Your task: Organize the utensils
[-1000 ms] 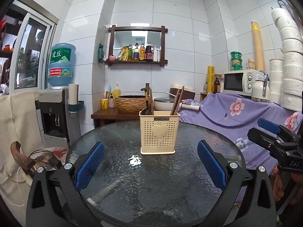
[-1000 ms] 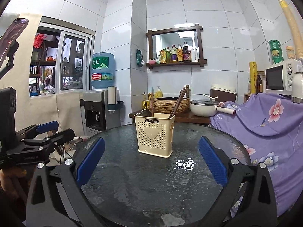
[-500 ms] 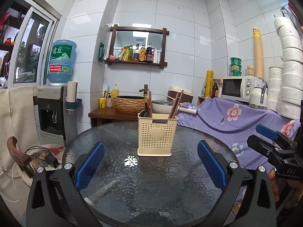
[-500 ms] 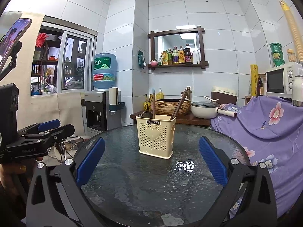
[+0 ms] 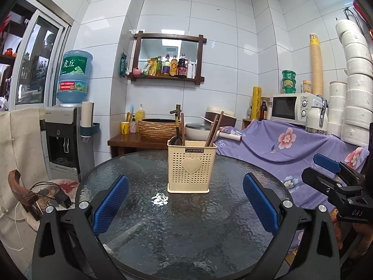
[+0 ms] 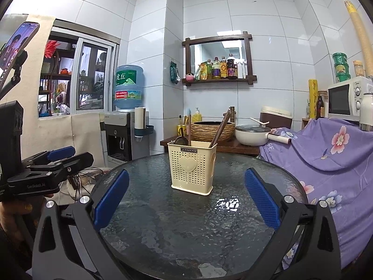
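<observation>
— standing here by the table [image 5: 186,221], i see the left claw [image 5: 186,207] held back at the near edge, blue pads spread wide, nothing between them. the right claw [image 6: 186,207] is the same, wide apart and empty.

— where are the utensils, then?

— all in the cream holder [image 5: 188,165], upright near the middle of the glass. a dark ladle [image 5: 176,137] stands in its left side with a slim stick beside it, and a pair of brown chopsticks [image 5: 213,130] leans in the right side. i see nothing loose on the glass.

— so what's the step?

— hard to say for certain. my guess is it's either finished or a claw is about to go in for one of those handles. both sit well apart from the holder.

— how would you do it well?

— come in from above, not from the front. the holder looks light and the glass slick, so a sideways nudge could slide or tip it. close the pads on a handle above the rim, where the chopsticks fan out, and lift straight up so the tips don't drag the wall.

— and the other claw?

— it could steady the holder's side while the first pulls.
</observation>
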{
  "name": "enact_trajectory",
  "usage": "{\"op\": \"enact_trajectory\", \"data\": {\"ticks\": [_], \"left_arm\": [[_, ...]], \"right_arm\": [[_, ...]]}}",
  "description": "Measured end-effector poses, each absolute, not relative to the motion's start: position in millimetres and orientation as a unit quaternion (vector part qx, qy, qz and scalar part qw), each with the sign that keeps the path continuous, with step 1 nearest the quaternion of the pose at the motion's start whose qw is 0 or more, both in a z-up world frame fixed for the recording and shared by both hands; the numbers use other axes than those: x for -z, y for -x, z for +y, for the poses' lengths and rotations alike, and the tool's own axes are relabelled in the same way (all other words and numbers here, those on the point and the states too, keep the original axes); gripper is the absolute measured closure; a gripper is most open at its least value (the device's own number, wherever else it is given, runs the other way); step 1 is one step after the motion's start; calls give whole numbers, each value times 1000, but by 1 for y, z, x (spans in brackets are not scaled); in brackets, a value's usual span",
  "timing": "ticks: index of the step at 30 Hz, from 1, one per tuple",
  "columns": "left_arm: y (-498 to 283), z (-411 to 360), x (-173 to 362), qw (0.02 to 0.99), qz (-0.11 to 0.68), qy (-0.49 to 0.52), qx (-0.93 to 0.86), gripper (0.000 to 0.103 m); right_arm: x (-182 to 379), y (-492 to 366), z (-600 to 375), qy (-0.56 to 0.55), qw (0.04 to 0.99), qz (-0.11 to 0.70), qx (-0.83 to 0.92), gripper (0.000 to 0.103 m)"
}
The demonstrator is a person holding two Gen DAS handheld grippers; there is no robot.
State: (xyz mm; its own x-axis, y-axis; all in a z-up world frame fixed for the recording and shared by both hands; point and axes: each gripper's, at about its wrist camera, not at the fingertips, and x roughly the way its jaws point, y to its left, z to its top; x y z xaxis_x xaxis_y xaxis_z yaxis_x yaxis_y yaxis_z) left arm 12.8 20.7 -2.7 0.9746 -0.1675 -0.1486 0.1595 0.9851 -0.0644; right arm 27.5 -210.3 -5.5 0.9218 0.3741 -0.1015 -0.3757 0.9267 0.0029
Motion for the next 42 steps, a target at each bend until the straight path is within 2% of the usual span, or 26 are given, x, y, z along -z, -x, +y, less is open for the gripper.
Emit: {"op": "enact_trajectory", "data": {"ticks": [42], "left_arm": [[-13,18,5,995,74,20,59,7]], "right_arm": [[11,-29,-207,12,979,56,-194,6]]}}
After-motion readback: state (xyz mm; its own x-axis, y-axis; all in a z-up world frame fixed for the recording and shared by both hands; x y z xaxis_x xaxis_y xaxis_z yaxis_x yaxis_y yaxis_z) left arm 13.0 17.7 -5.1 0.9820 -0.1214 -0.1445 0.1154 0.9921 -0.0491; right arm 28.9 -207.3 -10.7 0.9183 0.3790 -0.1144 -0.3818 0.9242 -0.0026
